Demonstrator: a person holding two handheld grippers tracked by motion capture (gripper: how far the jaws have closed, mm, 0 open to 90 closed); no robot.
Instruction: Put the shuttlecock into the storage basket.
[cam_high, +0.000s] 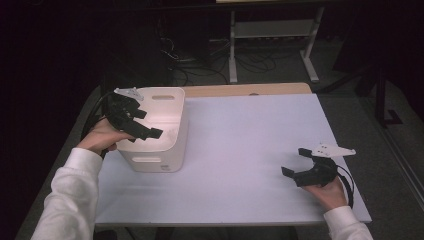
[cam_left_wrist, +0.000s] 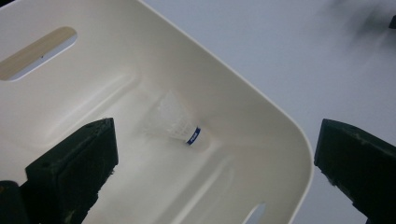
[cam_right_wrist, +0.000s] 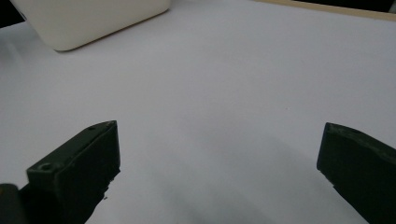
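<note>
the white bench (cam_high: 240, 150) carries a cream bin (cam_high: 172, 131), and the left hand-held gripper (cam_high: 145, 125) hangs over its mouth, jaws spread wide and empty. the shuttlecock (cam_left_wrist: 175, 123) lies on the bin floor straight below and ahead of it, on its side, long axis slanting across the jaw gap, cork end toward the right jaw. the right hand-held gripper (cam_high: 296, 162) sits well apart, equally wide and empty, so the left is far nearer.

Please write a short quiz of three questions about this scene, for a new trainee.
1. True or false: the shuttlecock lies inside the white bin.
2. Which claw hangs over the bin? A) left claw B) right claw
3. Fill in: both claws are ____ and hold nothing.

Key: 1. true, it lies on the bin's floor. 2. A; the right claw hovers over the bare white table. 3. open.
</note>
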